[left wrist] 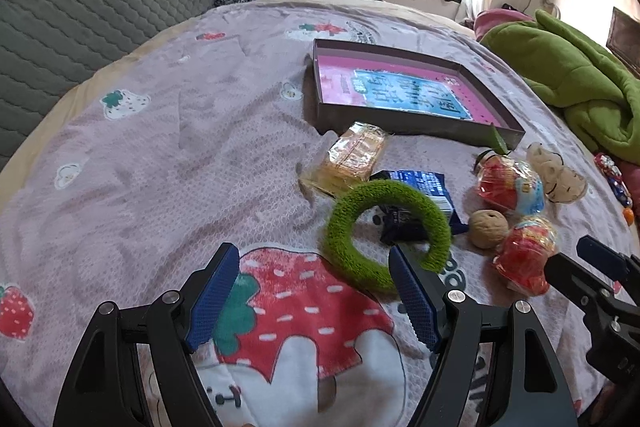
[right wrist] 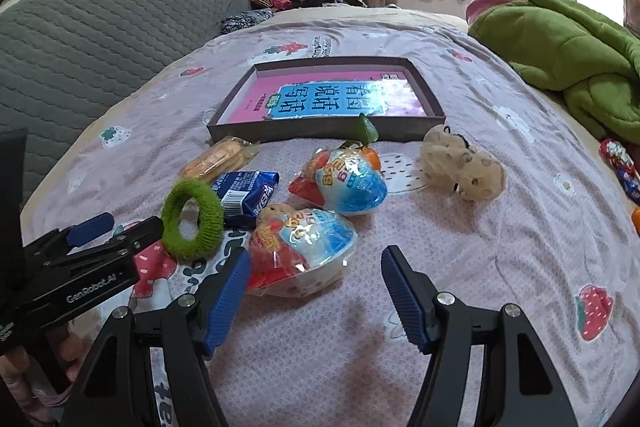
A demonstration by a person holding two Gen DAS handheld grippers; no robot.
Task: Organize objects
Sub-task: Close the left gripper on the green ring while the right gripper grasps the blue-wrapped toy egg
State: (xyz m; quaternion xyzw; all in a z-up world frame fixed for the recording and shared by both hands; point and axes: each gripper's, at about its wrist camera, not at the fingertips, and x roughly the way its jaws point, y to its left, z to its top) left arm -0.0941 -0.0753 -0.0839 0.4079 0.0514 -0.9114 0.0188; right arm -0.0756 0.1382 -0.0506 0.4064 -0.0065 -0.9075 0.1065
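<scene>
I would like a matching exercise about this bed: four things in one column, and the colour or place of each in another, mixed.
1. fuzzy ring
2. book
3. walnut
4. blanket

a. brown, between the two toy packets
b. green, heaped at the right edge of the bed
c. pink and blue, inside the shallow box
d. green, lying on the blue packet

Pairs: 1-d, 2-c, 3-a, 4-b

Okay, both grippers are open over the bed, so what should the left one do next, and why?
Probably ease the left gripper forward and a little to the right, so its open fingers straddle the green ring. The ring lies just beyond its right fingertip, leaning on the blue packet, outside the box where things likely belong.
</scene>
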